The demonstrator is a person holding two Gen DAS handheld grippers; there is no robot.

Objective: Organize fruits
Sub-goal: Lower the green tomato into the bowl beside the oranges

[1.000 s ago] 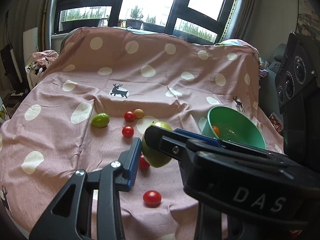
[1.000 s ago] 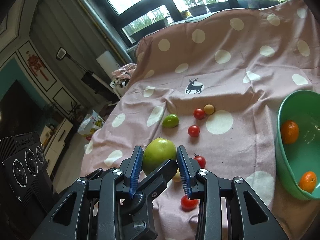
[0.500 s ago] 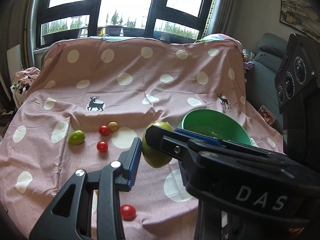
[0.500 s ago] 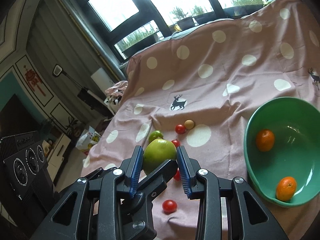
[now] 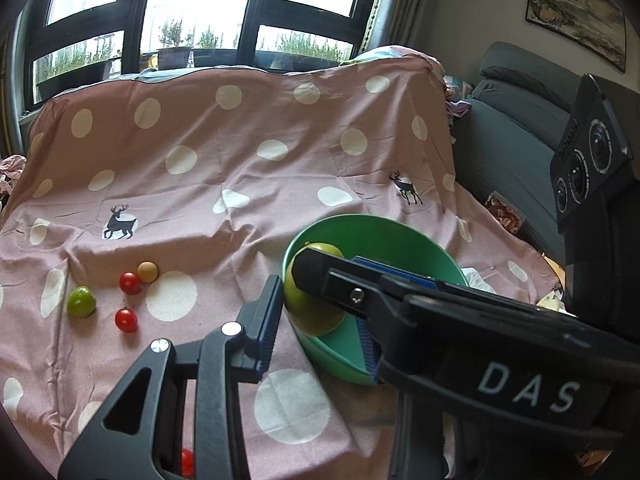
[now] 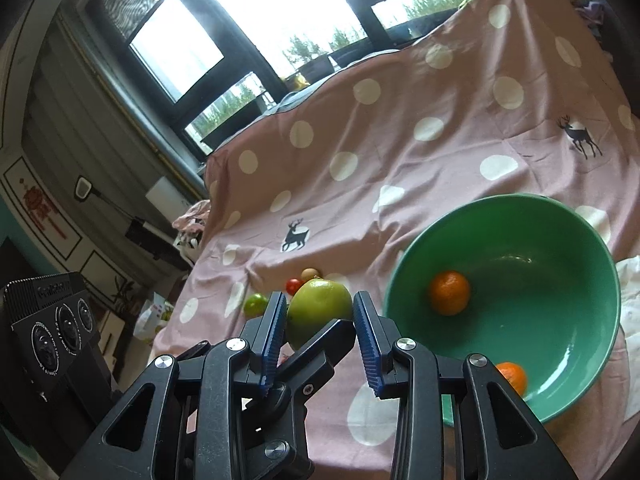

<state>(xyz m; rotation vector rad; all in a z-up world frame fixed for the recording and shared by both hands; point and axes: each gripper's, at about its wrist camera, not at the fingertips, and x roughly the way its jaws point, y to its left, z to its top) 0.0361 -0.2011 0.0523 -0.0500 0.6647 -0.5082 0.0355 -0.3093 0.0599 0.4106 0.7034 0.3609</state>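
Note:
A large green fruit hangs between the blue pads of my right gripper, which is shut on it. My left gripper crosses in from the side and is shut on the same fruit; one of its black fingers passes under the fruit. In the left wrist view the fruit overlaps the near left rim of the green bowl. In the right wrist view the bowl lies just right of it, holding two oranges. A small green fruit, two red tomatoes and a tan ball lie on the cloth.
A pink polka-dot cloth covers the surface and rises at the back under the window. A grey sofa stands to the right. One more red tomato lies near the front edge. White paper sits beside the bowl.
Both grippers have swung right together with the green fruit held between them. The bowl has come closer and the loose small fruits have dropped back to the left.

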